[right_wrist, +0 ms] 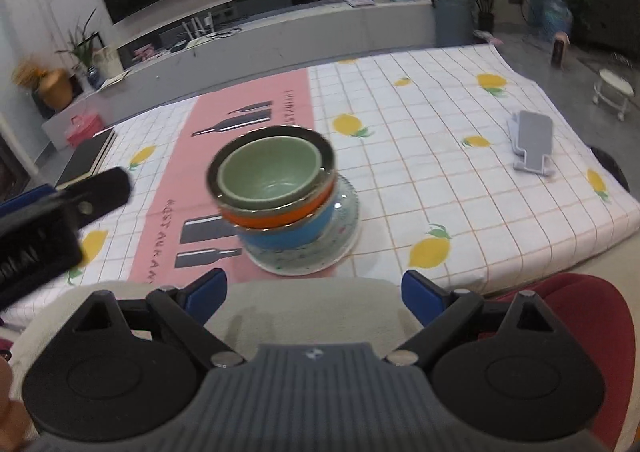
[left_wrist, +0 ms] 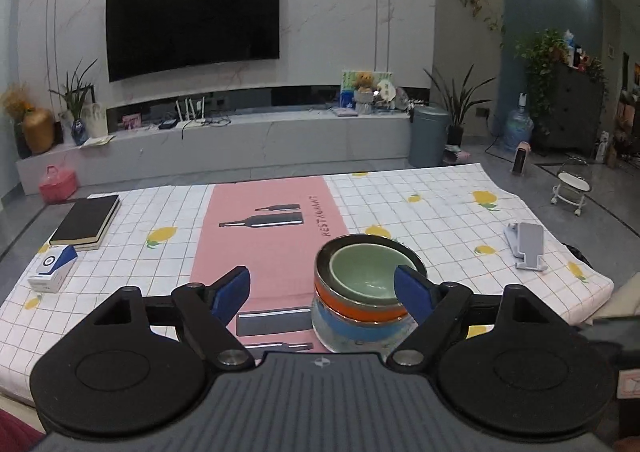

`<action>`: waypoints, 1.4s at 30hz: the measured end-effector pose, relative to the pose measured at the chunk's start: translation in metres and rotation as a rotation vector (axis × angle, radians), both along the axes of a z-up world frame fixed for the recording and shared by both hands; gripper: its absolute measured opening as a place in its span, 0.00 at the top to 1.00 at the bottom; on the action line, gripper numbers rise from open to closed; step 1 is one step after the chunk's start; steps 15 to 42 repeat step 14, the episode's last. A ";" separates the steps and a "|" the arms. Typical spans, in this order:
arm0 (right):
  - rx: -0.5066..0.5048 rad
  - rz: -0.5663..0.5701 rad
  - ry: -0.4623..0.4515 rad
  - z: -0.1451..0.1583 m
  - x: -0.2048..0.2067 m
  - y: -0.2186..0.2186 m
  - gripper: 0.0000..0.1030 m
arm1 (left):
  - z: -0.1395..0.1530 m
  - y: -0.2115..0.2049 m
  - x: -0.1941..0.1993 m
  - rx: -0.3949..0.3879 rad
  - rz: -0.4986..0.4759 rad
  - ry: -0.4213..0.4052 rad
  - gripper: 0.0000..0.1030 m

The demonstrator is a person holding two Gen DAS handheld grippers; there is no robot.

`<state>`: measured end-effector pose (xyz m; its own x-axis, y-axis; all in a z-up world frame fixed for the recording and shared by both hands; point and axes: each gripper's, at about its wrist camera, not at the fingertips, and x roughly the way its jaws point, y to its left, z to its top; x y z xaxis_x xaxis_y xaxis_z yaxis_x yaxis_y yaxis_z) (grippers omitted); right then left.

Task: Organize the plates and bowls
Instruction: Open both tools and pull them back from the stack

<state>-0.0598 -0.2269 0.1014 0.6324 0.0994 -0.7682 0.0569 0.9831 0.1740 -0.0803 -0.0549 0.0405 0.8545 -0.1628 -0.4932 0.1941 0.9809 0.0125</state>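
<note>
The left gripper (left_wrist: 322,288) and right gripper (right_wrist: 314,292) both have fingers released, empty. The green bowl (right_wrist: 270,172) tops orange and blue bowls stacked on a speckled plate (right_wrist: 348,228) near the bench's (right_wrist: 460,156) front edge.

A table (right_wrist: 500,236) is wearing a lemon-print checked cloth (right_wrist: 400,92) with a pink runner (right_wrist: 224,124). A speckled plate (right_wrist: 344,244) is sitting centre-near, a black notebook (left_wrist: 86,220) far left, a grey stand (right_wrist: 534,140) right.
</note>
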 end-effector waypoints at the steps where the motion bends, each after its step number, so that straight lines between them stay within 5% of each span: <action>1: -0.003 0.004 -0.007 0.001 -0.001 0.002 0.11 | -0.001 0.000 -0.003 0.012 -0.002 0.008 0.07; 6: -0.020 -0.003 -0.022 0.004 -0.007 0.007 0.11 | -0.003 0.010 -0.008 -0.038 0.017 0.063 0.07; 42: -0.023 -0.011 -0.018 0.002 -0.009 0.009 0.11 | -0.005 0.008 -0.014 -0.020 0.032 0.046 0.07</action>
